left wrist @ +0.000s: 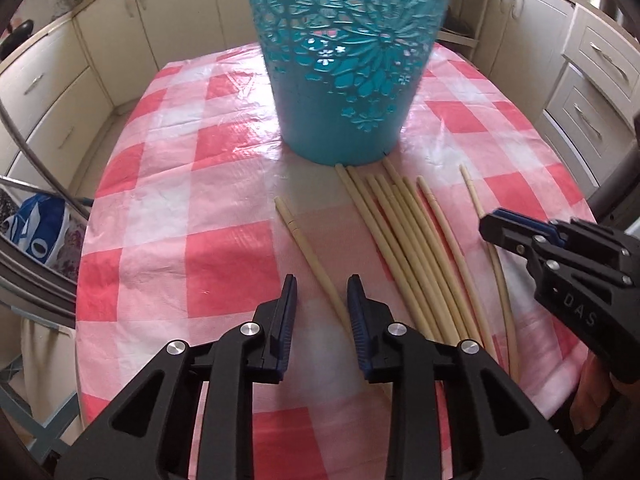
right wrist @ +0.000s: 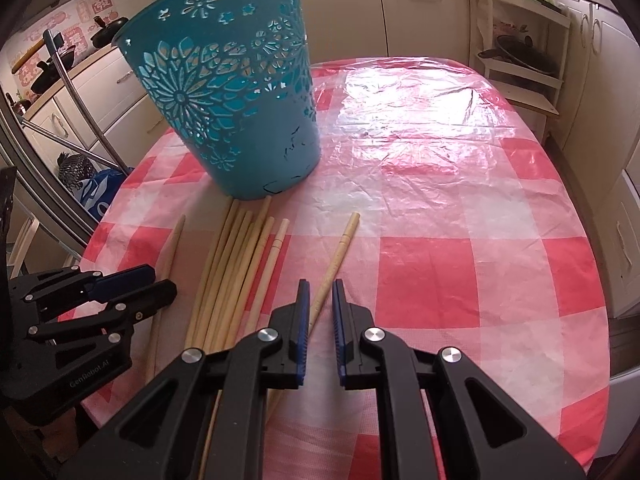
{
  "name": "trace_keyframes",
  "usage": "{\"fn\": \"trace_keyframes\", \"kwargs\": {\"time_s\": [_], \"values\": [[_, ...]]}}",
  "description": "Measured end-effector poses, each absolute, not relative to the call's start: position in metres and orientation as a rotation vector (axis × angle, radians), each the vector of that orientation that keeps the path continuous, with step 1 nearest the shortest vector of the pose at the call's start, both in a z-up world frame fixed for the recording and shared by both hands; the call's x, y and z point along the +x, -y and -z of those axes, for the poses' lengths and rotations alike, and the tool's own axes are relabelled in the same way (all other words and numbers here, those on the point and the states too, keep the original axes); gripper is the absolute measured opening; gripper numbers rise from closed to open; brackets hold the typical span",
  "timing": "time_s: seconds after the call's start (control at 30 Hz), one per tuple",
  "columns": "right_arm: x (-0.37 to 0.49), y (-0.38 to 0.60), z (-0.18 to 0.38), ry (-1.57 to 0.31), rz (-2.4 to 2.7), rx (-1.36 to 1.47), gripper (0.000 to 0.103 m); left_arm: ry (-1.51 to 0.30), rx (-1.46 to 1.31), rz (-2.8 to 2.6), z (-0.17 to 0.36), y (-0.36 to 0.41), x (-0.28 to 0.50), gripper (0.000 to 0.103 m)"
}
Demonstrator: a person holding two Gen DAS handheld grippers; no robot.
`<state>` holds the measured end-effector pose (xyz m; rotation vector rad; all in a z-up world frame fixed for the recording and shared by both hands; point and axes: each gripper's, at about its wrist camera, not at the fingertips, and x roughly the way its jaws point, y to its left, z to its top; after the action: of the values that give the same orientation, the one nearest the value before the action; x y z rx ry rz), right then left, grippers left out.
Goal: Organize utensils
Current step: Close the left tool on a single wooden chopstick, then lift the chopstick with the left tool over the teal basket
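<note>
Now both tools low over chopsticks (left wrist: 404,248) fanned on table (right wrist: 440,184) before teal basket (left wrist: 340,80), w/ tips toward it. Left tool (left wrist: 322,292) narrowed astride stray chopstick (left wrist: 308,248), not pinching yet. Right tool (right wrist: 320,300) near-clenched around outer chopstick (right wrist: 338,248), prob for lift into basket.

Daylight is glaring off the plastic red-and-white checked cloth (right wrist: 432,120) covering the bench (left wrist: 168,208). Cream cabinets (left wrist: 52,92) with metal handles are lining the walls all round. An open white shelf unit (right wrist: 520,76) is holding dark pans, and woks (right wrist: 52,64) are sitting on a counter (right wrist: 86,58) beneath pink wall stickers (right wrist: 90,10).
</note>
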<state>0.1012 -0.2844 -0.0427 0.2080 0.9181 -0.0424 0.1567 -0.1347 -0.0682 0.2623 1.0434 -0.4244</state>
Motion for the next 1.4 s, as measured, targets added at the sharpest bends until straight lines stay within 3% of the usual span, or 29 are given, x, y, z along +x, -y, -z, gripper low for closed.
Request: {"fn": "trace_keyframes", "kwargs": {"time_s": [0.23,0.4,0.43,0.57,0.83,1.03,1.4], "values": [[0.102,0.281,0.043,-0.91,0.049,0.204,0.013,-1.052,0.191,0.315,0.068,0.136,0.183,0.031],[0.104,0.281,0.043,-0.905,0.039,0.209,0.022,-1.052,0.165,0.281,0.068,0.133,0.2,0.033],[0.104,0.28,0.043,-0.904,0.037,0.209,0.022,-1.049,0.166,0.282,0.067,0.132,0.201,0.032],[0.105,0.282,0.043,-0.903,0.033,0.218,0.023,-1.038,0.176,0.317,0.069,0.128,0.201,0.009],[0.105,0.284,0.043,-0.902,0.028,0.234,0.024,-1.044,0.063,0.405,0.06,0.107,0.184,0.005],[0.103,0.284,0.043,-0.899,0.029,0.233,0.025,-0.958,-0.088,0.525,0.022,0.092,0.155,0.005],[0.102,0.282,0.043,-0.895,0.029,0.224,0.029,-0.659,-0.246,0.653,-0.104,0.107,0.159,0.005]]}}
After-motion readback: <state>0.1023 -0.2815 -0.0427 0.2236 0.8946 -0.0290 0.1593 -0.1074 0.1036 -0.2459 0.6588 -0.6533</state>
